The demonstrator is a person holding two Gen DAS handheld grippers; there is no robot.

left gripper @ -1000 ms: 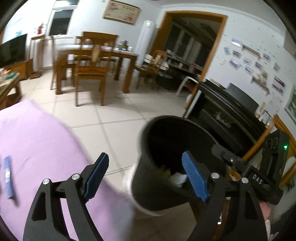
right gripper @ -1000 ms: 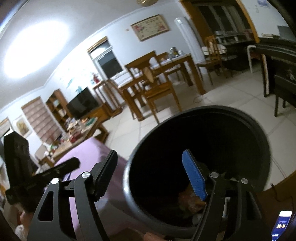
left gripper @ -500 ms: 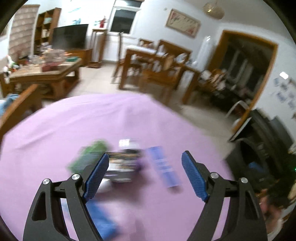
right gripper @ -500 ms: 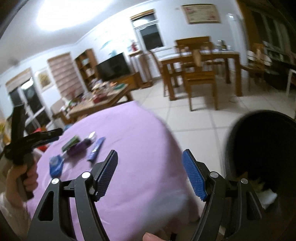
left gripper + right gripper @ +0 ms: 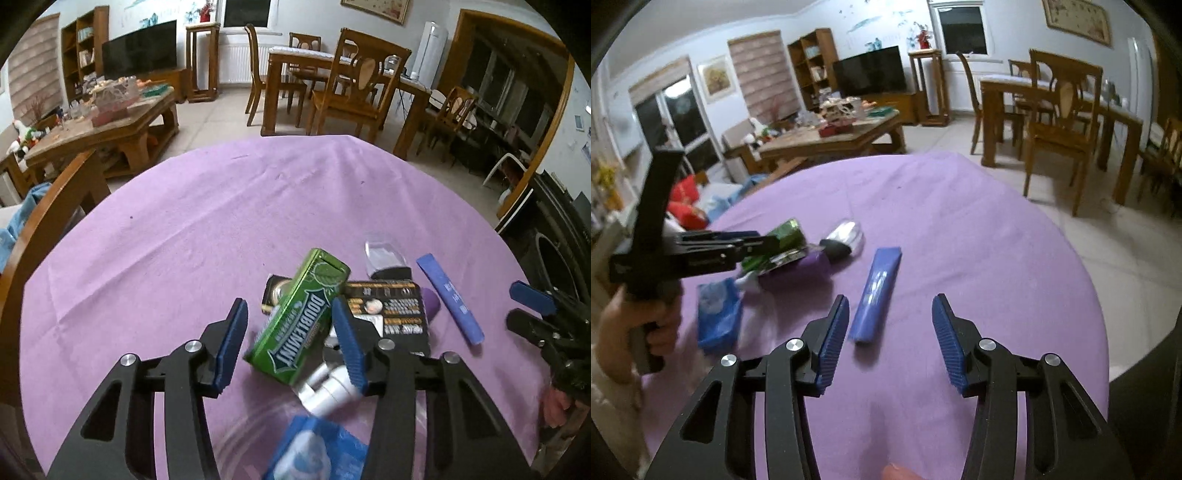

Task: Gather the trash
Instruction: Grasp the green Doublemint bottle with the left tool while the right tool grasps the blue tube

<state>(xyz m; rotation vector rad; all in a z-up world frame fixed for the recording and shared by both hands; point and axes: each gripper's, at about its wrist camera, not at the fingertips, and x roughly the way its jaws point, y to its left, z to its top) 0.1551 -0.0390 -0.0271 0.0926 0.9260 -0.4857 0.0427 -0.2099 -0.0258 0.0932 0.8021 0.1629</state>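
A pile of trash lies on the purple tablecloth (image 5: 207, 229). A green Doublemint gum box (image 5: 299, 317) rests tilted on a black printed packet (image 5: 391, 310) and a silver tube (image 5: 328, 387). My left gripper (image 5: 288, 343) is open with its jaws around the near end of the gum box, right pad close to it. A blue sachet (image 5: 450, 299) lies to the right; it also shows in the right wrist view (image 5: 877, 299). My right gripper (image 5: 890, 339) is open and empty, just short of the sachet. A blue wrapper (image 5: 718, 317) lies near the left gripper (image 5: 738, 243).
A clear plastic piece (image 5: 382, 254) lies behind the pile. A wooden chair back (image 5: 48, 210) stands at the table's left edge. A dark bin (image 5: 554, 266) sits off the right edge. Wooden dining chairs (image 5: 1060, 136) and a coffee table (image 5: 834, 140) stand beyond.
Both grippers have swung from the black bin to the purple table. The left one has closed in on the gum box and narrowed its jaws. The right one now faces the blue sachet.
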